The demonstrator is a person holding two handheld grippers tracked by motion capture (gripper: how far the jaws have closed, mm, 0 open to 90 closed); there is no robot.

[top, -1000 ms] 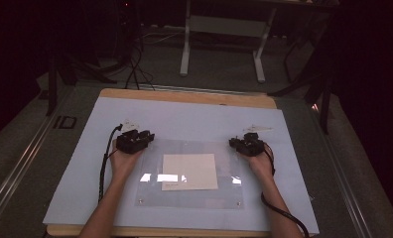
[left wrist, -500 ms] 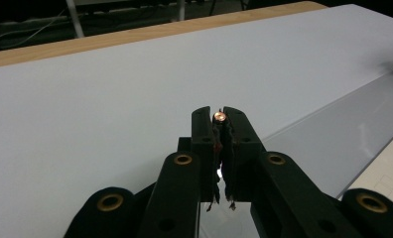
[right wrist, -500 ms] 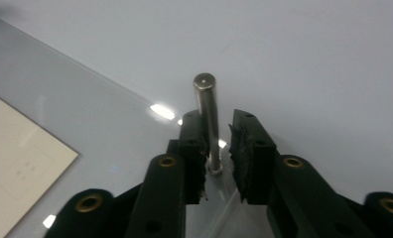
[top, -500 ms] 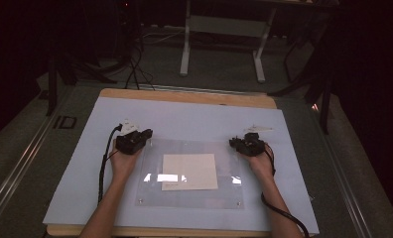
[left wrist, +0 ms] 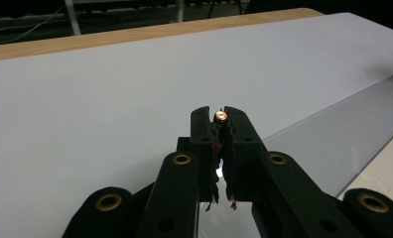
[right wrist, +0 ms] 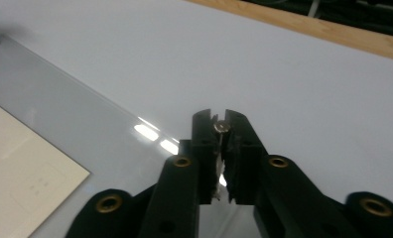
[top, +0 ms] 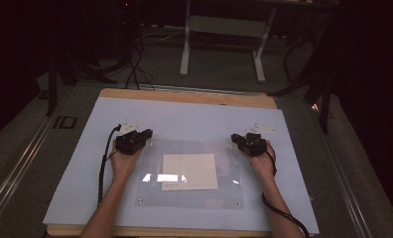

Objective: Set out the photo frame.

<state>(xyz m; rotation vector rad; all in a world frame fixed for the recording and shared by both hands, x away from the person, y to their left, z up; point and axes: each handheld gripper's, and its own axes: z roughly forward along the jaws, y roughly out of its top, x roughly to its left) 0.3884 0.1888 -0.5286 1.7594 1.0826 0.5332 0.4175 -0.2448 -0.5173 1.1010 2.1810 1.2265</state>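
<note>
The clear acrylic sheet (top: pixel 189 173) lies flat on the pale blue mat (top: pixel 184 124), covering a cream paper sheet (top: pixel 189 171). The left gripper (top: pixel 146 135) pinches its far-left corner screw (left wrist: pixel 220 116); the right gripper (top: pixel 235 139) pinches the far-right corner screw (right wrist: pixel 221 126).

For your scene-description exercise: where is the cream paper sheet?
In the high view, the cream paper sheet lies mid-table under the clear plate, between both grippers.

The letters "ID" stand on the floor (top: pixel 65 122) left of the table (top: pixel 184 96).
</note>
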